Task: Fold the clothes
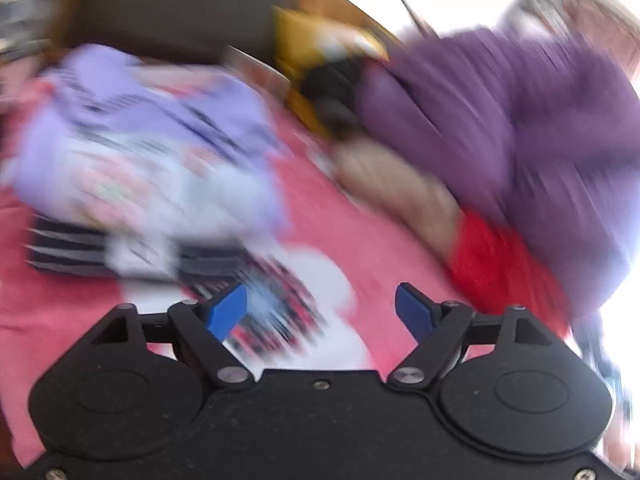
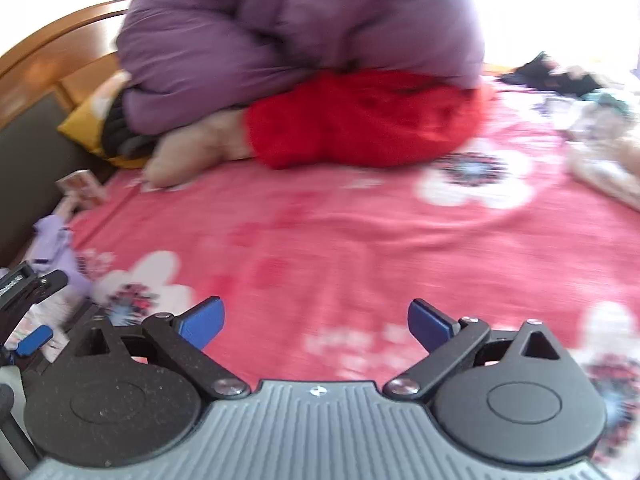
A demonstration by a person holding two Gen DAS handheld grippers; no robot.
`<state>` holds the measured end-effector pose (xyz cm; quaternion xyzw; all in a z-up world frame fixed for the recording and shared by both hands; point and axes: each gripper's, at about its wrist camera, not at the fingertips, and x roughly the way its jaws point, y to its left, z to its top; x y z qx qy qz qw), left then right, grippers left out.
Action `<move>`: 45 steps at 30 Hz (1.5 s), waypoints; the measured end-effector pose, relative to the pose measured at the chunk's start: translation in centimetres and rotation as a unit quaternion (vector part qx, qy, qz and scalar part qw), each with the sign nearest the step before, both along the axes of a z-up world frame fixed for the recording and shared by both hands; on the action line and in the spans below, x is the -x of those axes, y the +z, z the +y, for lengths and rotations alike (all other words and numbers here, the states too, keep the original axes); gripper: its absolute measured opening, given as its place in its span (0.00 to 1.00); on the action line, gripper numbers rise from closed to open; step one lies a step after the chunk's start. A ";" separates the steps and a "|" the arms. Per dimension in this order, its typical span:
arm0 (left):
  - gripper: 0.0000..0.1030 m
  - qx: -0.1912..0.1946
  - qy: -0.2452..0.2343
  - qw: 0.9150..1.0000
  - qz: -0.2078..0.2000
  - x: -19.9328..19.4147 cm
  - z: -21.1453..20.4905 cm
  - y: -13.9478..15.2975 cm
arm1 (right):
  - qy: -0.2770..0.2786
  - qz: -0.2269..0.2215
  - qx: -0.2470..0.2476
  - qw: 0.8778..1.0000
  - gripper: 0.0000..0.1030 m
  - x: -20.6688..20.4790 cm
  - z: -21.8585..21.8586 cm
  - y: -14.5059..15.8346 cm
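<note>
We hold both claws above a bed spread with a pink flowered sheet [image 2: 340, 232]. The left claw [image 1: 320, 312] has its blue fingers spread apart with nothing between them, and the right claw [image 2: 316, 324] is spread wide too, also empty, over a bare stretch of the sheet.

The lilac garment [image 1: 148, 140] lies toward the headboard edge of the bed, in a bunched heap on top of a dark striped piece [image 1: 80, 252]; the picture is blurred there, so we cannot tell how neatly either one is laid. In the right claw's view only a lilac corner shows at the headboard side, beside the left claw. A second, pale heap of clothes [image 2: 600, 160] lies near the opposite edge. A person in a purple padded jacket [image 2: 300, 20] and red trousers [image 2: 360, 120] sits on the far side.

We judge the lilac garment light, soft and limp: it will sag and drape rather than hold a shape. We would pinch it at a hem or at two corners, one claw each, taking a single layer.
</note>
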<state>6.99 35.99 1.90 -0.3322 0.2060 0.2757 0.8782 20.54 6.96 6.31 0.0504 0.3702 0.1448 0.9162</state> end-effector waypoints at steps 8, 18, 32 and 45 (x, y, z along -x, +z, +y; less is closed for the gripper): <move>0.87 -0.050 -0.226 0.970 0.068 -4.5 -14.9 0.2 | -0.094 0.003 0.029 0.995 0.99 5.1 -10.7 -1.0; 1.00 -0.141 -0.350 0.923 0.079 -2.1 -27.8 0.4 | -0.183 0.017 0.059 0.981 1.00 12.1 -20.7 -3.2; 1.00 -0.166 -0.402 0.892 0.121 3.2 -35.7 -0.5 | -0.237 0.039 0.055 0.969 1.00 20.3 -27.2 -5.5; 1.00 -0.235 -0.390 0.877 0.157 7.5 -36.5 -1.7 | -0.228 0.040 0.052 0.971 1.00 22.8 -27.8 -6.7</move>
